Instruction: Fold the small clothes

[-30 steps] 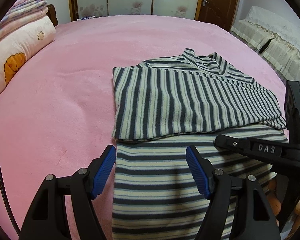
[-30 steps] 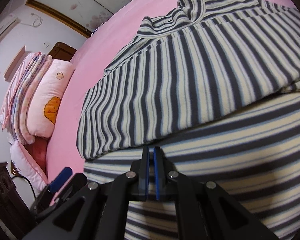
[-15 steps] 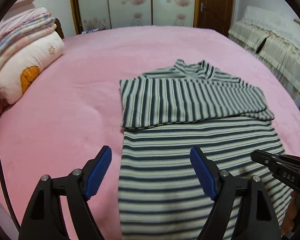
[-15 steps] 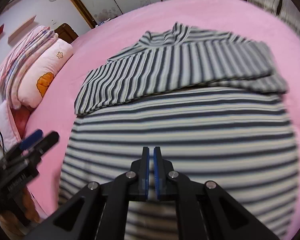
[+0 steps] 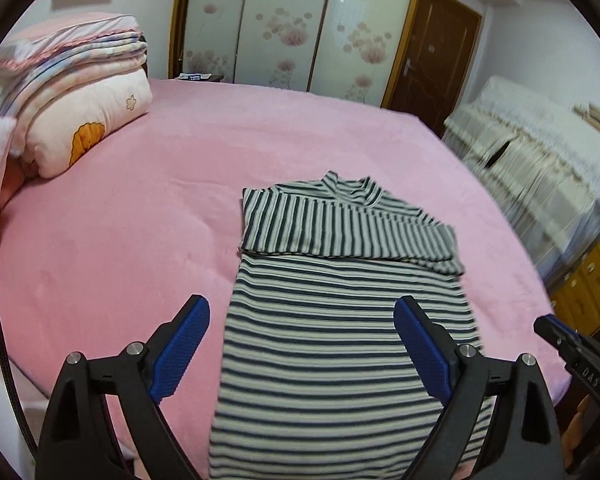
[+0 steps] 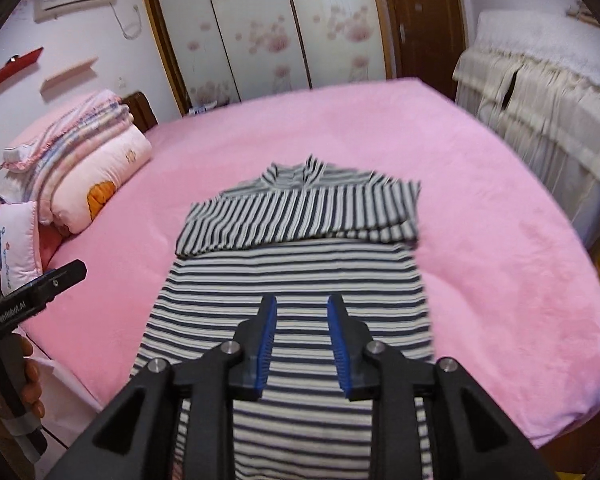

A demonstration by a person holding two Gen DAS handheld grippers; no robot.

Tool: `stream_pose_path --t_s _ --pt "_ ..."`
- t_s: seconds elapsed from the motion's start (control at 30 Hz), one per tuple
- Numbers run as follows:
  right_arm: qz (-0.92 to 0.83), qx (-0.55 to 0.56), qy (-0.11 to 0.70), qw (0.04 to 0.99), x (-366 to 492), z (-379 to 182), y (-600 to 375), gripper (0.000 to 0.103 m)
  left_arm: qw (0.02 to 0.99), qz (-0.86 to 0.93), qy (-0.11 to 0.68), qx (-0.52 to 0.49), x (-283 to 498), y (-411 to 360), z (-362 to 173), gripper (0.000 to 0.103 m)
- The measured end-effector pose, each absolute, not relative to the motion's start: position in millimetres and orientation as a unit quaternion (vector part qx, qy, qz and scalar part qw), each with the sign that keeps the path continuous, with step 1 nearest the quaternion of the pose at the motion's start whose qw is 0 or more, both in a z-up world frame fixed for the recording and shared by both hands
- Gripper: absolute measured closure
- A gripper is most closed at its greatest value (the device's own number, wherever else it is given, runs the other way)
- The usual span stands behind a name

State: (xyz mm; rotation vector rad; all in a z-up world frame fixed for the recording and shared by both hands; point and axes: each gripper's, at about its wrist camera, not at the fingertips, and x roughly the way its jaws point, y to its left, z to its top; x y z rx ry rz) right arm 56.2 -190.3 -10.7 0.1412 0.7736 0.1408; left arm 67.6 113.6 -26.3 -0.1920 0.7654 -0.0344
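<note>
A dark-and-cream striped knit top point(image 5: 340, 320) lies on a pink fleece-covered bed point(image 5: 140, 240), folded quilts point(image 5: 72, 92) stacked at its far-left corner.

The navy-and-cream striped knit top point(image 5: 340, 340) runs off the bottom edge in both wrist views; its hem is not visible. Its folded sleeves cover the chest area beneath them. The black left gripper point(image 5: 302, 342) hides the garment's lower corners. At the lower right edge of the left view, the right gripper point(image 5: 572, 350) is cut off. The pleated cream furniture cover point(image 5: 540, 176) at right is motion-blurred. The stacked pastel quilts point(image 5: 64, 64) are cropped at upper left.
</note>
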Motion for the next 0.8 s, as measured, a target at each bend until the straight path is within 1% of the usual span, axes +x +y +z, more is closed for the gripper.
stream_pose_path --t_s 0.07,0.17,0.23,0.33,0.5,0.57,0.63,0.8 --pt "0.065 0.058 0.364 0.927 38.1 -2.6 -195.5 0.077 0.927 -0.022 0.359 -0.102 49.8 114.7 -18.7 0.01" --pt "0.06 0.047 0.357 0.931 18.2 2.2 -199.8 0.077 0.937 -0.018 0.338 -0.088 26.9 110.6 -12.1 0.009" --pt "0.06 0.041 0.356 0.932 5.8 3.2 -203.5 0.077 0.943 -0.019 0.324 -0.078 12.0 107.7 -11.2 0.005" --pt "0.061 0.029 0.348 0.935 -13.8 0.9 -210.0 0.077 0.946 -0.033 0.314 -0.075 -9.4 105.6 -15.4 0.004" --pt "0.065 0.02 0.341 0.937 -35.9 -13.1 -221.2 0.077 0.942 -0.026 0.334 -0.009 -33.2 101.4 -40.7 0.004" --pt "0.065 0.013 0.343 0.937 -42.4 -26.6 -227.1 0.077 0.938 -0.029 0.346 0.002 -36.8 104.8 -57.7 0.004" --pt "0.063 0.005 0.346 0.936 -47.6 -38.4 -230.8 0.077 0.929 -0.02 0.368 0.01 -37.1 109.5 -77.1 0.004" --pt "0.063 -0.014 0.389 0.919 -53.6 -81.8 -245.6 0.077 0.898 -0.009 0.44 0.012 -26.5 124.8 -133.2 0.004"
